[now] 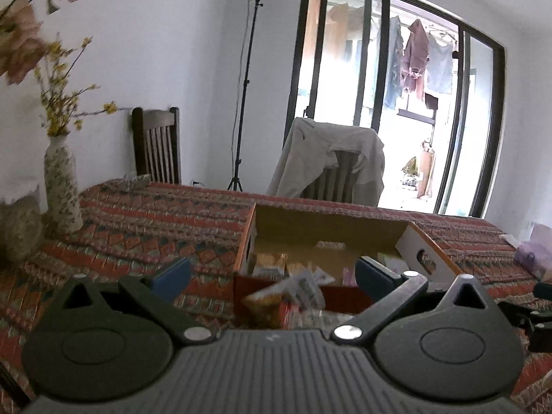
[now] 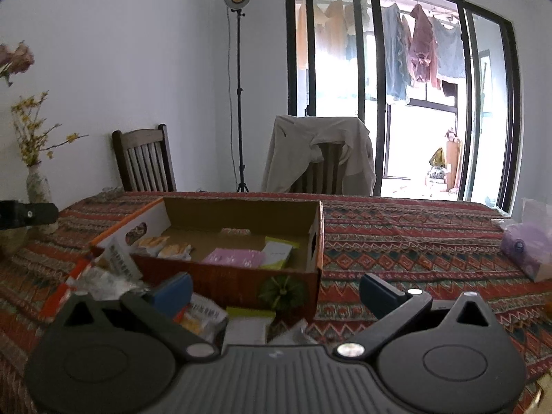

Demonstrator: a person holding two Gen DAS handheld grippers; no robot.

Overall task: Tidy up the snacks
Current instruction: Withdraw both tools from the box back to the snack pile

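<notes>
Table (image 2: 414, 241): covered with a red patterned cloth, carrying all items listed.

Cardboard box (image 2: 220, 276): open-topped, orange-edged, with a hand-hole in each end wall and a green pumpkin print on the near side. It stands near the middle of the table. In the left wrist view the same box (image 1: 427, 252) lies straight ahead of that claw.

Snacks inside the box: two yellow-orange packets (image 2: 162, 245) at the left end, a pink packet (image 2: 234, 258) in the middle, a pale green-edged packet (image 2: 277, 253) just to its right, all on the box floor.

Snacks outside the box: a loose pile of packets (image 2: 114, 276) against the box's near left corner, and an orange-and-white packet (image 2: 203, 321) on the cloth in front of the box.

Left claw (image 1: 272, 272): spread wide, blue pads apart, nothing between them; a blurred packet (image 1: 293, 293) sits beyond the gap, at the box's near edge.

Right claw (image 2: 276, 289): spread wide, holding nothing, above the packets in front of the box.

Other items: patterned vase (image 1: 62, 186) with yellow flowers at the table's left end; purple tissue pack (image 2: 528, 248) at the right end; two chairs behind the table, one draped with a beige jacket (image 2: 321, 151); lamp stand (image 2: 238, 86) by the wall.
</notes>
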